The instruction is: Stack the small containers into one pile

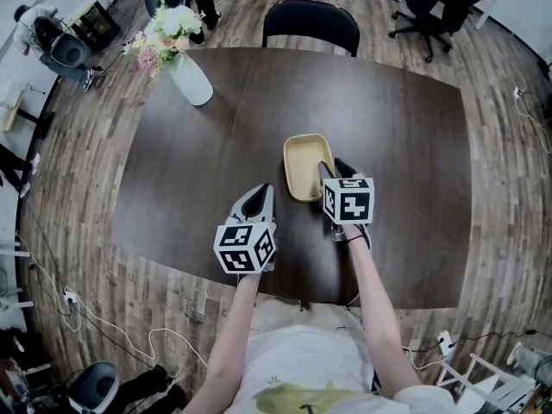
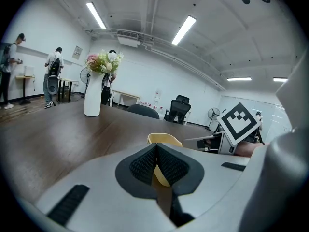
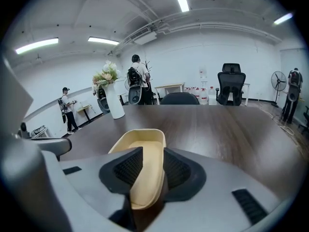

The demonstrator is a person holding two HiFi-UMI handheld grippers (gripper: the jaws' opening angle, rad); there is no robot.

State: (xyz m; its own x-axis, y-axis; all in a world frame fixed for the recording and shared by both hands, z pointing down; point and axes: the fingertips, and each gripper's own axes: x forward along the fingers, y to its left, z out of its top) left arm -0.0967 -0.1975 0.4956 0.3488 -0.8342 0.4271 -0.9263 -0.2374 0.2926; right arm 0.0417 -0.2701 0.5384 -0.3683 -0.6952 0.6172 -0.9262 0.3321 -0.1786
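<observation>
A pale yellow container point(image 1: 308, 164) with rounded corners stands upright on the dark table point(image 1: 397, 145), just ahead of both grippers. My right gripper point(image 1: 335, 169) is at its right side, and its jaws straddle the right wall; in the right gripper view the container point(image 3: 140, 141) wall runs between the pads, which stand apart, so the right gripper point(image 3: 147, 164) is open. My left gripper point(image 1: 257, 198) sits to the container's near left, apart from it. In the left gripper view the left gripper point(image 2: 155, 151) is shut on nothing, and the container point(image 2: 165, 139) shows beyond its tips.
A white vase with flowers point(image 1: 188, 74) stands at the table's far left. A black chair point(image 1: 310, 22) is tucked at the far edge and an office chair point(image 1: 435, 3) is behind it. People stand far off in the room point(image 3: 136, 83).
</observation>
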